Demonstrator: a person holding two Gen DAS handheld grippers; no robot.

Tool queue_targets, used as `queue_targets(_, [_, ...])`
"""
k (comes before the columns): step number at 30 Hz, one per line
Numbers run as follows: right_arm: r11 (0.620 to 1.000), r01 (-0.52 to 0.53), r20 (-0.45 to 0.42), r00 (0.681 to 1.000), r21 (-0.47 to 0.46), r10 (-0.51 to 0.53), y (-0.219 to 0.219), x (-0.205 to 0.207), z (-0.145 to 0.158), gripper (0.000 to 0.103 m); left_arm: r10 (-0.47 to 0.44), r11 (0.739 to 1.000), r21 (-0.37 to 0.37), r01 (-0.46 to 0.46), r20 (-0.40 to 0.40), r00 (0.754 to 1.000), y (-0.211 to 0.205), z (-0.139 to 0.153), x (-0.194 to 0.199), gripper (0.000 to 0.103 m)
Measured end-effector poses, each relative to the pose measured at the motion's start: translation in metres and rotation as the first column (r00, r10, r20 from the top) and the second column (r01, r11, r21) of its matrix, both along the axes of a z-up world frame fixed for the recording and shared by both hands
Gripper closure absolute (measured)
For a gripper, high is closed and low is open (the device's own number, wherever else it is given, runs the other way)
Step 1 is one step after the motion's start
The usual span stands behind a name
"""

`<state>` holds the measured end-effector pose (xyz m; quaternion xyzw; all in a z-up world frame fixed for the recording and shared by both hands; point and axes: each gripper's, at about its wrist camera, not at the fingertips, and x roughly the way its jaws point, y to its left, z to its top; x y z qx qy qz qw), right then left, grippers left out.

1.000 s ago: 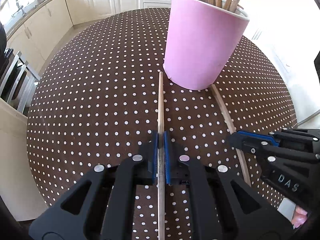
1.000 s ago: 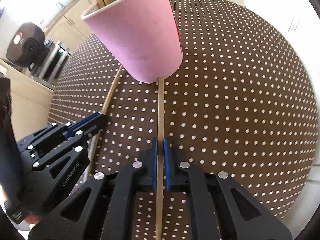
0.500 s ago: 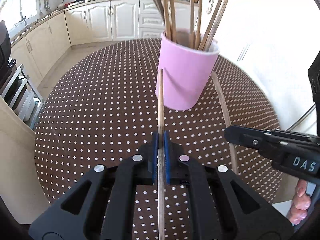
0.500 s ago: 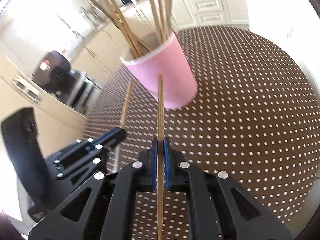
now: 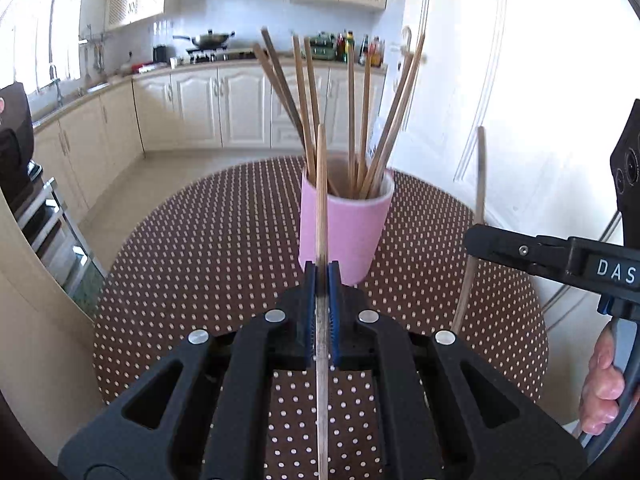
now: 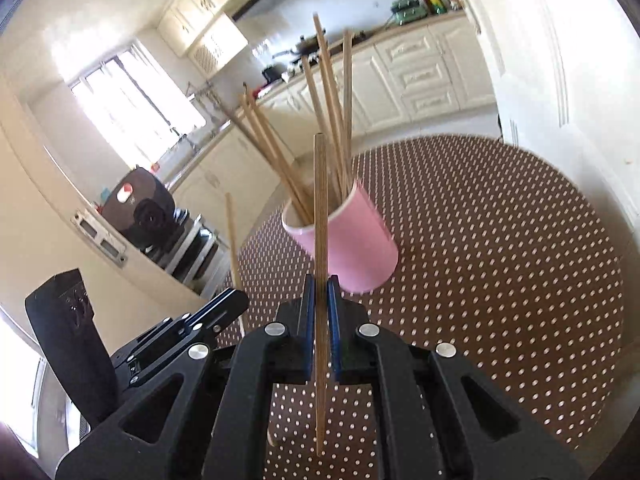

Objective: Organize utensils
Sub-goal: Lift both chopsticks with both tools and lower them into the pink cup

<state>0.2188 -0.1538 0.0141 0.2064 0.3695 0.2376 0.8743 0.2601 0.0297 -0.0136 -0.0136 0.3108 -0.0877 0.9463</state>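
My left hand-held gripper is clamping a thin, pale wooden chopstick between its blue pads, the stick running straight out along the fingers and pointing up toward the pink, round ceramic cup. My right hand-held gripper is pinching a second thin wooden chopstick the same way, jaws closed tight on it. Both sticks are hanging in the air on my side of the pink cup, their tips showing at about the height of its rim and not inside it. The cup is standing upright on the round bench with the brown, white-dotted cloth, holding a fan of wooden chopsticks. In the left view, my right gripper is showing to the right of the cup, fingers of my hand wrapping its handle.
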Motion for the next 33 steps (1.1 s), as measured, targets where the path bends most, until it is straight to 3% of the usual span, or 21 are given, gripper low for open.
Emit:
queue_targets(7, [0.995,0.085,0.130,0.987,0.051,-0.091,-0.012,-0.008,0.034,0.098,-0.024,1.000,0.017,0.023,0.112,0.993,-0.012,0.018,-0.010,0.096])
queue_targets(18, [0.974,0.225,0.338,0.917,-0.003,-0.210,-0.012,-0.011,0.080,0.098,0.008,1.000,-0.015,-0.004,0.263,0.965,-0.006,0.060,-0.014,0.096])
queue_targets(27, [0.958,0.285,0.428,0.865,0.009,-0.261,-0.008,-0.007,0.101,0.098,0.032,0.999,-0.006,-0.032,0.358,0.933,-0.007,0.094,-0.021,0.096])
queue_targets(33, [0.941,0.338,0.434,0.848,-0.004,-0.303,-0.004,0.006,0.107,0.098,0.040,0.999,-0.011,-0.039,0.421,0.906,-0.009,0.120,-0.020,0.096])
